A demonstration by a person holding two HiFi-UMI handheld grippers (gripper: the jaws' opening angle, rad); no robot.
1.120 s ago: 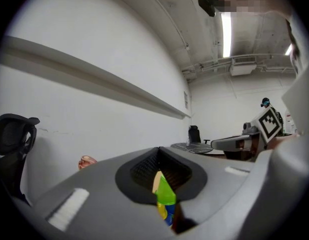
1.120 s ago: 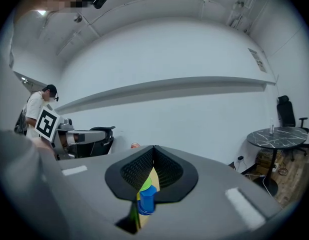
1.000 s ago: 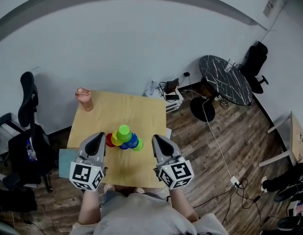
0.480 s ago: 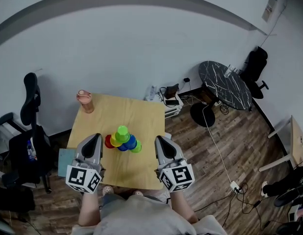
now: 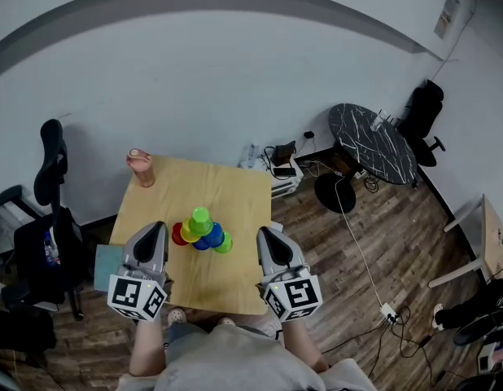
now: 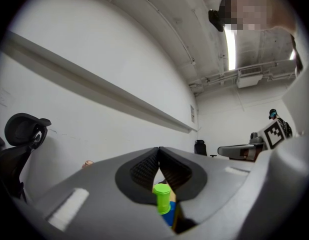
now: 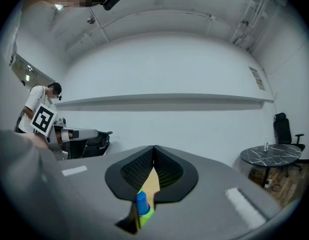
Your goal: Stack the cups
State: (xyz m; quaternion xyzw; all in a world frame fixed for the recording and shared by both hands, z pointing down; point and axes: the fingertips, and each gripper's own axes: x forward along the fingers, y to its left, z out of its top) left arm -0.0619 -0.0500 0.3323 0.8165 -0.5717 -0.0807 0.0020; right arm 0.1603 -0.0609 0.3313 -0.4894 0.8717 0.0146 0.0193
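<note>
Ample bare table rings the stacked cups.

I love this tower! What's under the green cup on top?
The top green cup sits on a yellow cup and a blue cup. It hides where they meet.

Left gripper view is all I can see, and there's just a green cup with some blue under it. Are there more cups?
Observer: Yes! The head view shows a red cup and a yellow cup right beside those.
Operator: Is the other hand grabbing any?
Observer: No. In the right gripper view the right tongs are shut with nothing in them.
Operator: What else is in the room?
Observer: A round black marble table stands on the wooden floor, off to the right.
</note>
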